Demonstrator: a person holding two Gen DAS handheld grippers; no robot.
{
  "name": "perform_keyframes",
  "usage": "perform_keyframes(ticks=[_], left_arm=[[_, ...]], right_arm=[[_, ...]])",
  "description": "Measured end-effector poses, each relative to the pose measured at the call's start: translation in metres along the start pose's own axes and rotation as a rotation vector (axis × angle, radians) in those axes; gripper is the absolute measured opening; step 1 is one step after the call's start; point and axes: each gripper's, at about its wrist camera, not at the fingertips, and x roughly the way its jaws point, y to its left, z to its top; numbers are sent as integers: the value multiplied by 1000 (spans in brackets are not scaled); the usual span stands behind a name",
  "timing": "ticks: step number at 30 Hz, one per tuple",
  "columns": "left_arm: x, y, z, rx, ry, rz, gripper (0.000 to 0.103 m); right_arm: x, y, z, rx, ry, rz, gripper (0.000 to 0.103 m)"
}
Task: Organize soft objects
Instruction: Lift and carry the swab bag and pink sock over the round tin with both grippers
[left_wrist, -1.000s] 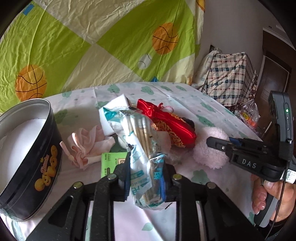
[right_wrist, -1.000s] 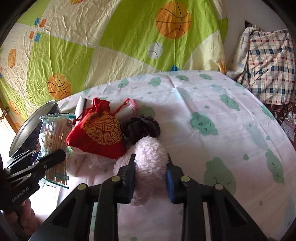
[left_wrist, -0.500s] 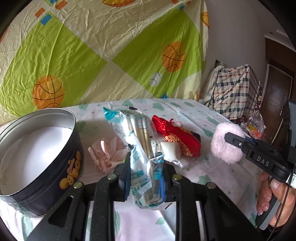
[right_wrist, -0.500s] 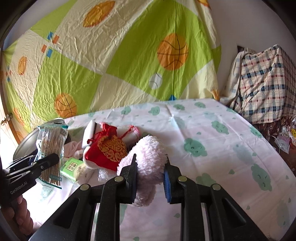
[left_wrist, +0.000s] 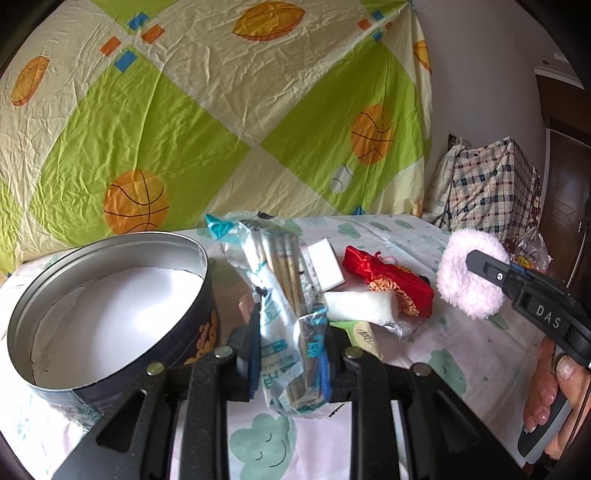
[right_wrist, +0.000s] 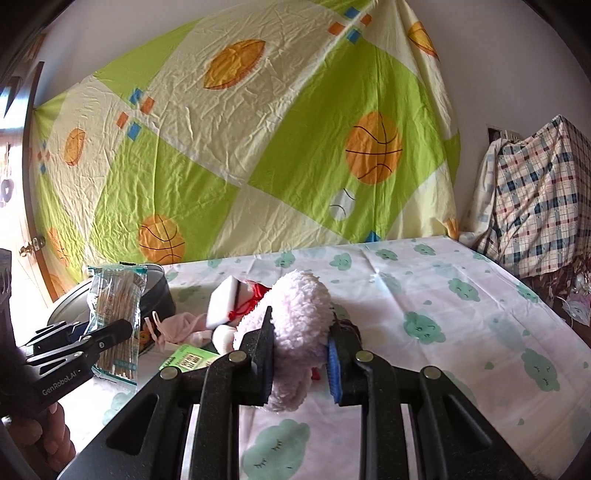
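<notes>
Both loaded: left hand-held gripper (left_wrist: 290, 354) clamping upright cotton-swab packet (left_wrist: 282, 291), just right of open tin (left_wrist: 107, 295); right hand-held gripper (right_wrist: 301, 358) squeezing pink plush puff (right_wrist: 295, 325), farther off.

a bright room with a sheet hung as a backdrop

a green and cream basketball-print sheet (right_wrist: 258, 147) covers the wall; a plaid cloth (right_wrist: 532, 199) drapes furniture at right, a dark wooden door (left_wrist: 565, 177) beyond it.
</notes>
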Motion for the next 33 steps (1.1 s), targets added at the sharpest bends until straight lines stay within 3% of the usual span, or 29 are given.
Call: perform_keyframes(ticks=[11, 33], left_arm=[[-12, 20, 0, -18, -38, 47, 22], [-27, 73, -2, -101, -59, 87, 22]], right_arm=[[1, 25, -1, -21, -37, 35, 25], [21, 84, -2, -94, -9, 103, 25]])
